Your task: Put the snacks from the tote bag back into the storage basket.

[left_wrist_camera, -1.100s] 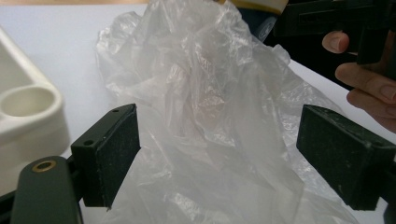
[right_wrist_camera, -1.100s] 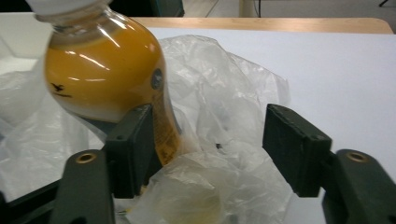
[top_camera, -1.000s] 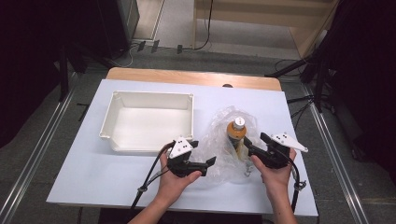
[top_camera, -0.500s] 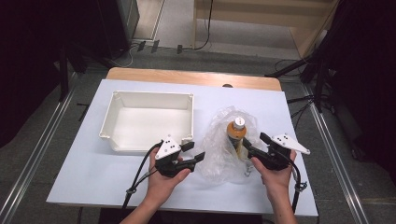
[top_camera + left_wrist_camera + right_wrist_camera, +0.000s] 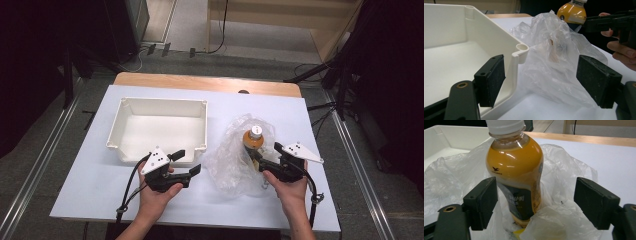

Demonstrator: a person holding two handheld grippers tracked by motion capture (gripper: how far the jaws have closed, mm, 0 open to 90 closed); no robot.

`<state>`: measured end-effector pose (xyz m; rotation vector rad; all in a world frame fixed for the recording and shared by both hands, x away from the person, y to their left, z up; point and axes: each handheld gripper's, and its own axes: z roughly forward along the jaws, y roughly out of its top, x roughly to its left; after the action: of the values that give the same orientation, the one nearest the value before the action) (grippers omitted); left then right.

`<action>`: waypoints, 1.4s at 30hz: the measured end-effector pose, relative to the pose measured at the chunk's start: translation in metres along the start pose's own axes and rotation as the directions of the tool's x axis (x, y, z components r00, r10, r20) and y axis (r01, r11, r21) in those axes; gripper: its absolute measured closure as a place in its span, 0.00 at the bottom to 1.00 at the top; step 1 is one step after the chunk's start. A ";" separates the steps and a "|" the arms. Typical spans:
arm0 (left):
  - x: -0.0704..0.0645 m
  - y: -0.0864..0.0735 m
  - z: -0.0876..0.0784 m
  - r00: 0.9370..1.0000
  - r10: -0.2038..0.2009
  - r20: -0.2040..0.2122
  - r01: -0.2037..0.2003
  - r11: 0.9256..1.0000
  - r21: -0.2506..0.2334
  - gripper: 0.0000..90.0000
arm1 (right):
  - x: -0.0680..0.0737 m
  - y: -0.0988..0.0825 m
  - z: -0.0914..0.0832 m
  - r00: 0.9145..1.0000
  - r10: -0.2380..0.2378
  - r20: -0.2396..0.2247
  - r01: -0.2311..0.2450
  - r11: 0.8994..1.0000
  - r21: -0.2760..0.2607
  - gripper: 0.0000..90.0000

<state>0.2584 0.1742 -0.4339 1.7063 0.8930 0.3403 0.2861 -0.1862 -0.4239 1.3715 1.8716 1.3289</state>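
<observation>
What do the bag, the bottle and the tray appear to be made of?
The bag looks like thin clear plastic film: crinkled, glossy, see-through. The bottle seems clear plastic with a white cap, since orange liquid shows through its shiny wall. The tray appears to be rigid cream-white moulded plastic, matte, with rounded corner posts.

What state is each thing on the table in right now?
Bottle: upright, capped, standing in the bag.
Bag: open, crumpled around the bottle.
Bin: empty.
Left gripper: open, holding nothing.
Right gripper: open, jaws either side of the bottle.
</observation>
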 end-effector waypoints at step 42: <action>0.072 -0.023 -0.097 0.983 -0.070 -0.170 0.062 0.997 -0.048 0.20 | 0.021 -0.003 0.009 1.000 -0.026 0.008 0.027 0.999 -0.047 0.34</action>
<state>0.2371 0.2952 -0.4379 1.6224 1.0583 0.4633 0.2839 -0.1633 -0.4269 1.3217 1.8355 1.3444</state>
